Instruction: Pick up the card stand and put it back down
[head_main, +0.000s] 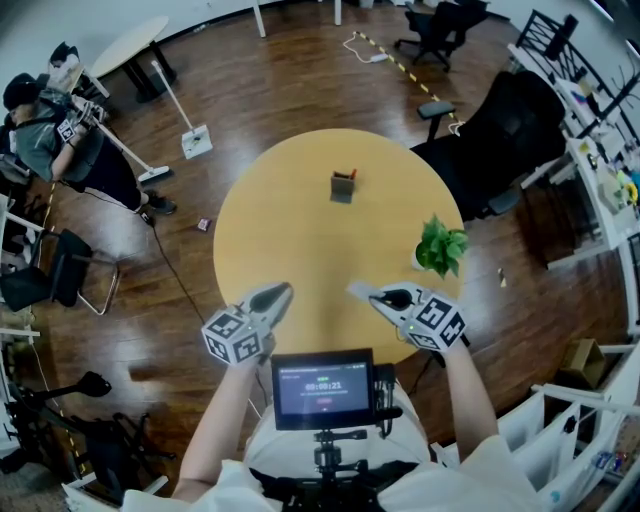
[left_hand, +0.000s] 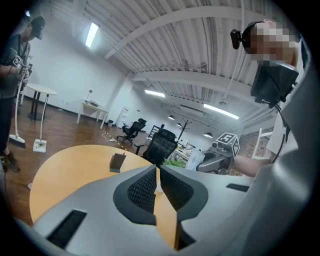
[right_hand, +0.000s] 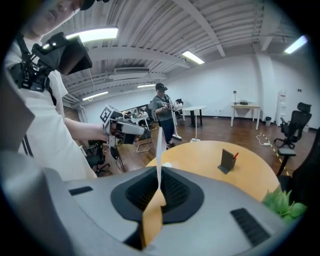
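Your left gripper and right gripper hover over the near edge of the round table, both clenched tight with nothing between the jaws. A potted plant sits by the table's right rim. The card stand stands upright toward the far side, well apart from both grippers. As I judge it, nothing is done yet: you have the reach, grasp, lift and set-down all ahead.

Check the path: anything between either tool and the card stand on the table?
Nothing visible. Only bare tabletop lies between the card stand and the left tool or the right tool. The potted plant stands at the table's right edge, clear of both lines.
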